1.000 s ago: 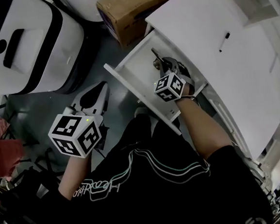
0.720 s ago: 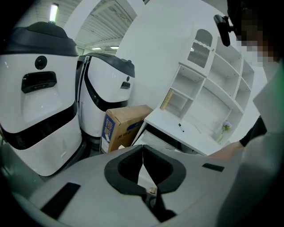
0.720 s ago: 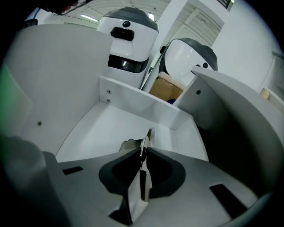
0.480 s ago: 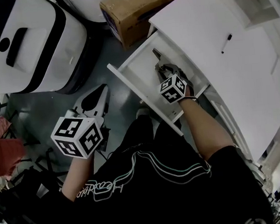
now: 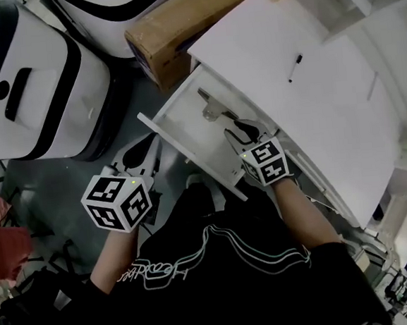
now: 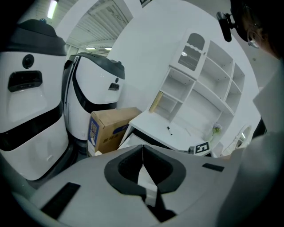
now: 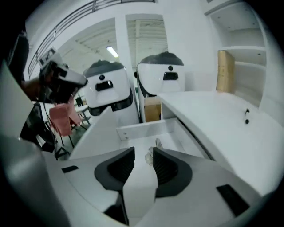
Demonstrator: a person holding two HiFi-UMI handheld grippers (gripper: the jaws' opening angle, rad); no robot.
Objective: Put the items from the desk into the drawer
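A white drawer [image 5: 189,156] stands pulled out from under the white desk [image 5: 275,95]. A small grey metal tool [image 5: 211,106] lies on the drawer's floor. My right gripper [image 5: 242,130] hovers over the drawer's near end, and its jaws have just been opening, with nothing between them. In the right gripper view the tool [image 7: 158,142] lies beyond the open right gripper [image 7: 143,151]. A black pen [image 5: 295,68] rests on the desk top. My left gripper [image 5: 145,143] hangs left of the drawer's front; the left gripper [image 6: 142,148] is shut and holds nothing.
A cardboard box [image 5: 177,26] sits on the floor behind the drawer. White and black machines [image 5: 27,89] stand to the left. A white shelf unit [image 6: 195,80] rises at the back of the desk. A red chair [image 7: 62,117] shows far left in the right gripper view.
The right gripper has let go of the tool in the drawer, opened its jaws and drawn back up toward the person. The left gripper has shifted only slightly.
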